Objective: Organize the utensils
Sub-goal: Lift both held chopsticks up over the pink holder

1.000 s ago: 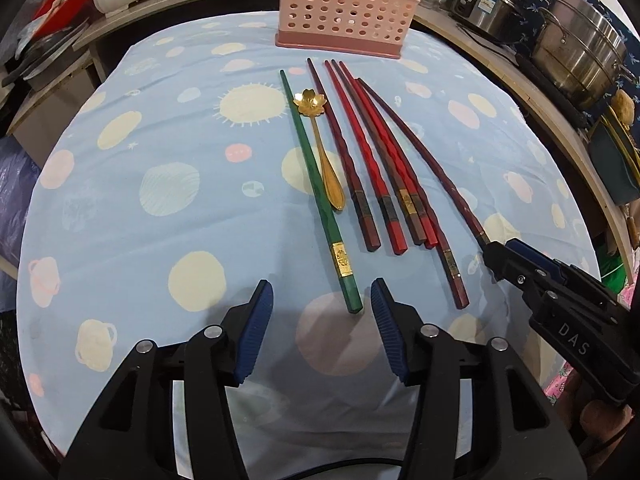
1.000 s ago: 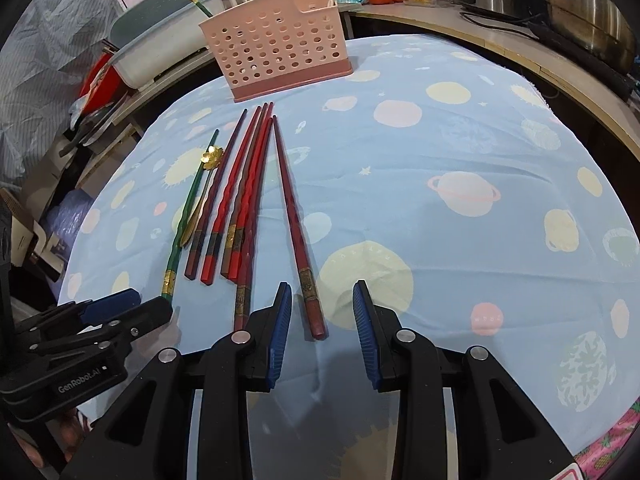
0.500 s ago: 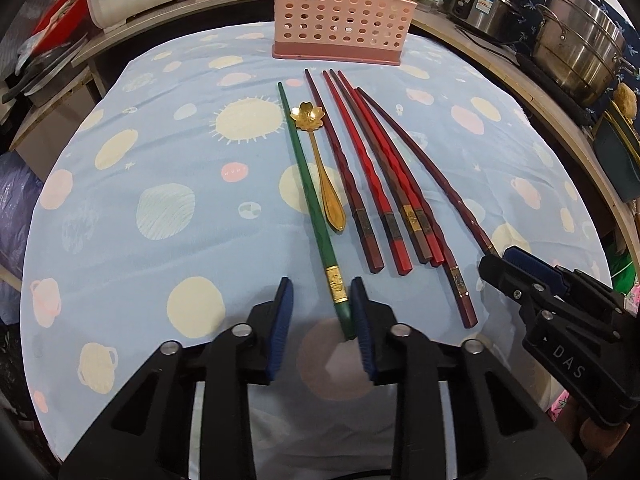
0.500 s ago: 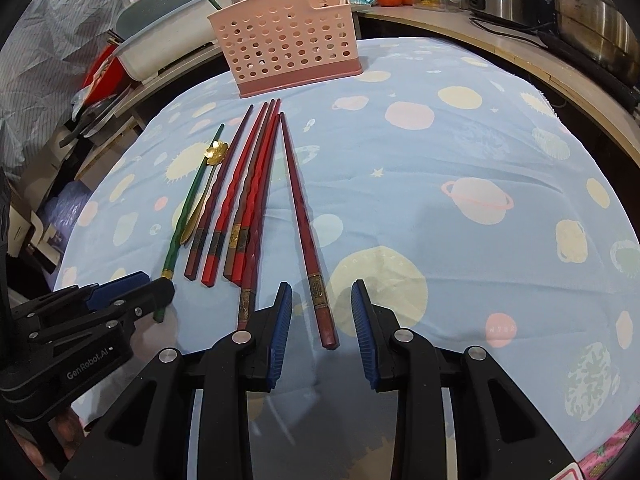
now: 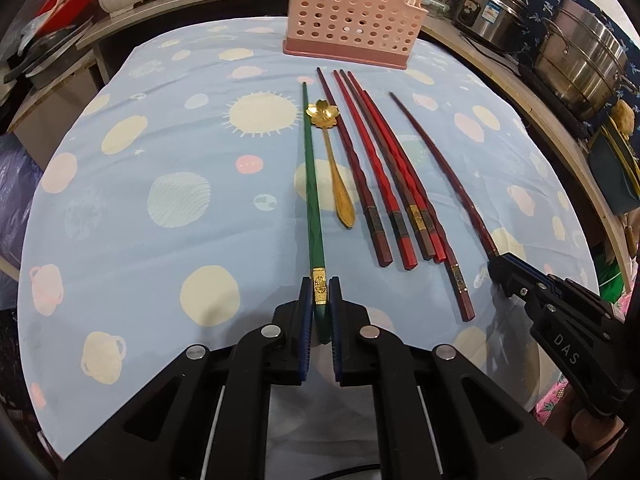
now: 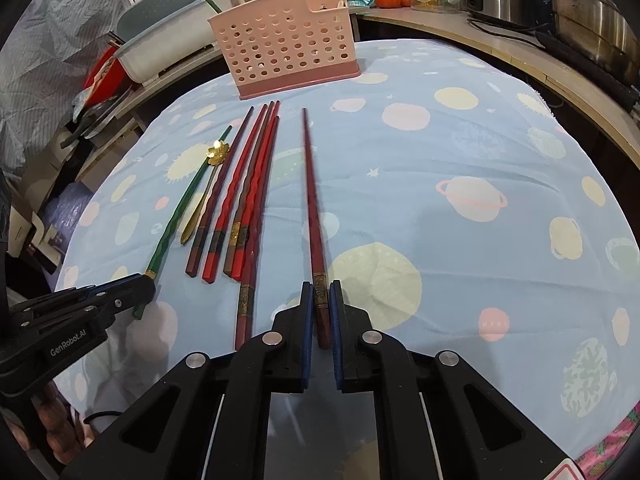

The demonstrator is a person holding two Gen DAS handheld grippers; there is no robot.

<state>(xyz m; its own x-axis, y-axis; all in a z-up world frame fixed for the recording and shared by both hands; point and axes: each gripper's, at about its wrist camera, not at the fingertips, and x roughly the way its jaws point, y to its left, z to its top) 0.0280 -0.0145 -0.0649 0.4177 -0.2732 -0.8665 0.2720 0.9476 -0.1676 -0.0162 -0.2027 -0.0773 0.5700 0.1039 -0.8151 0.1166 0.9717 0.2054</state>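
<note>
Left wrist view: the left gripper [image 5: 320, 292] is seen closing on the butt end of the green chopstick [image 5: 311, 184], which is pressed between the pads; the spoon [image 5: 332, 160] lies just right of it, the basket [image 5: 354, 12] beyond.

Right wrist view: the right gripper [image 6: 321, 296] is clamped on a dark red chopstick [image 6: 312, 192], well right of the green chopstick, apart from the red bundle [image 6: 248, 196].
</note>
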